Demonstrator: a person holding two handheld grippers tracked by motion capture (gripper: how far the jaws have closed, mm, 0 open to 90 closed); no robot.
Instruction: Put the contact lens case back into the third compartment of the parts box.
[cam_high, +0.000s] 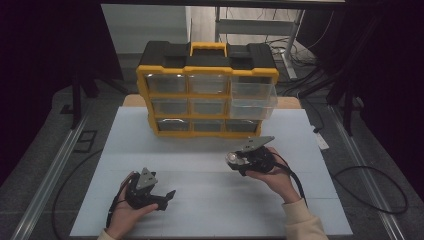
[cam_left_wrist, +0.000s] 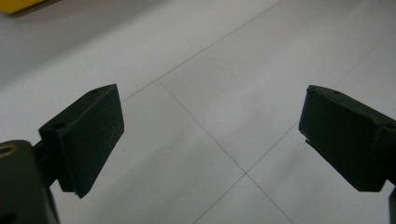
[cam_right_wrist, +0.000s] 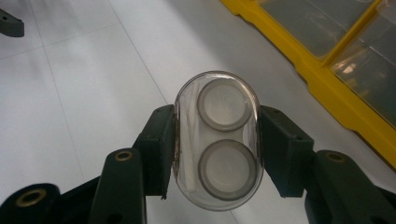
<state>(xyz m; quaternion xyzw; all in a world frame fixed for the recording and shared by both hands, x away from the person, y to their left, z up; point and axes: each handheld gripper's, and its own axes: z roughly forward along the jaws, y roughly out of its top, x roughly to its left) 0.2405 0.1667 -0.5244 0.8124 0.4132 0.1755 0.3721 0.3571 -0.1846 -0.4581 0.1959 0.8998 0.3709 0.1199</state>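
Observation:
A yellow and black drawer organiser (cam_high: 207, 90) stands at the back of the white table (cam_high: 210, 200); its clear upper right drawer (cam_high: 252, 99) is pulled out. My right gripper (cam_high: 235, 161) is shut on a clear oval case (cam_right_wrist: 217, 134) with two round cups inside, held just above the table in front of the organiser. The organiser's yellow frame (cam_right_wrist: 327, 88) lies to the right in the right gripper view. My left gripper (cam_high: 167, 197) rests near the front left, open, with nothing between its pads (cam_left_wrist: 88, 135).
Black cables (cam_high: 370, 180) trail on the floor to the right of the table. A metal rail (cam_high: 50, 175) runs along the left side. Bare white table surface lies between the two grippers and in front of the organiser.

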